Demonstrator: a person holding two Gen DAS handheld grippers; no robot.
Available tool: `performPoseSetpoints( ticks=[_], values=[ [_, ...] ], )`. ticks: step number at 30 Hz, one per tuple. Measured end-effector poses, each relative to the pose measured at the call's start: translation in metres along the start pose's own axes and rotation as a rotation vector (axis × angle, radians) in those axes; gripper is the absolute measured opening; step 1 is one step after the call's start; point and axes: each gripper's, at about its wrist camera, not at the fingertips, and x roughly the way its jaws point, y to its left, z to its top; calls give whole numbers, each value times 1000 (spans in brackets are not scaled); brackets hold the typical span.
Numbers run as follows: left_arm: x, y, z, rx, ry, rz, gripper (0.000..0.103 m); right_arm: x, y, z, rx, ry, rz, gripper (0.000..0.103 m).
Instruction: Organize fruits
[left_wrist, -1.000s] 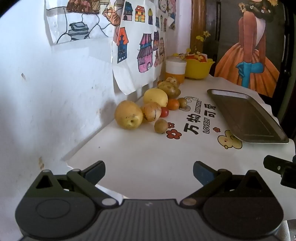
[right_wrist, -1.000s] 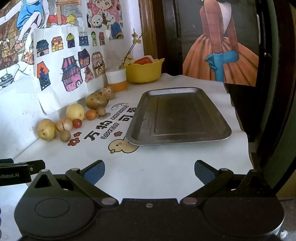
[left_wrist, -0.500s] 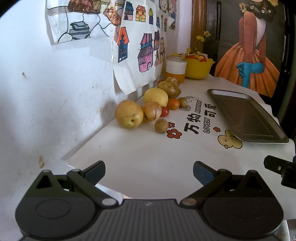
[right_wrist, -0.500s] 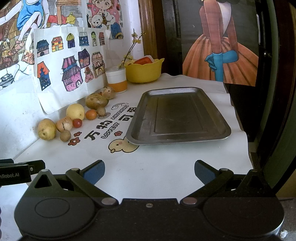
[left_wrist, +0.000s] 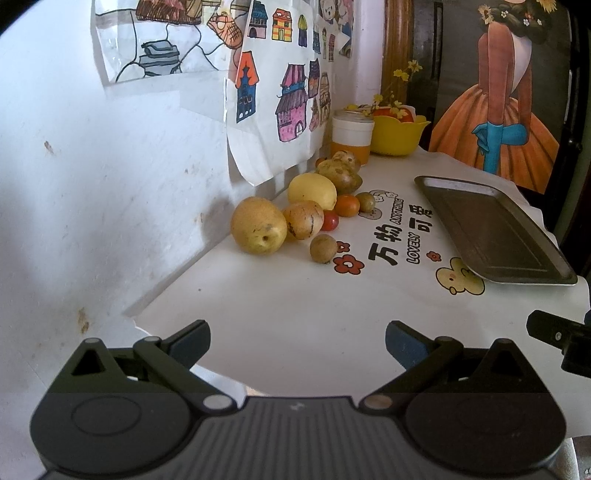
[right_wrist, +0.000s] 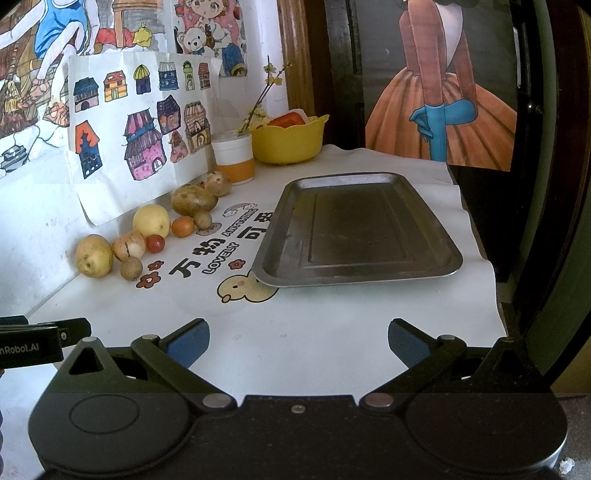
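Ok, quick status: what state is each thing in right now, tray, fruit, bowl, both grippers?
Tray: bare, flat on the table.
Fruit: loose in a row along the wall, none on the tray.
Yellow bowl: upright, something red inside.
Left gripper: open, holding nothing.
Right gripper: open, holding nothing.

The left gripper (left_wrist: 297, 338) is hanging level with its jaws spread wide, nothing between the blue pads. The right gripper (right_wrist: 298, 338) is hanging just beside it to the right, jaws equally wide and empty.
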Motion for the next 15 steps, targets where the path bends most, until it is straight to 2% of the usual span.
performPoseSetpoints(
  ticks=[11,15],
  values=[
    [-1,1,-3,-4,15,-12,103,-1,1,-7,-1,1,3,102],
    [-5,0,-1,-2,18,-23,103,-14,2,-2,-5,-15,2,102]
  ],
)
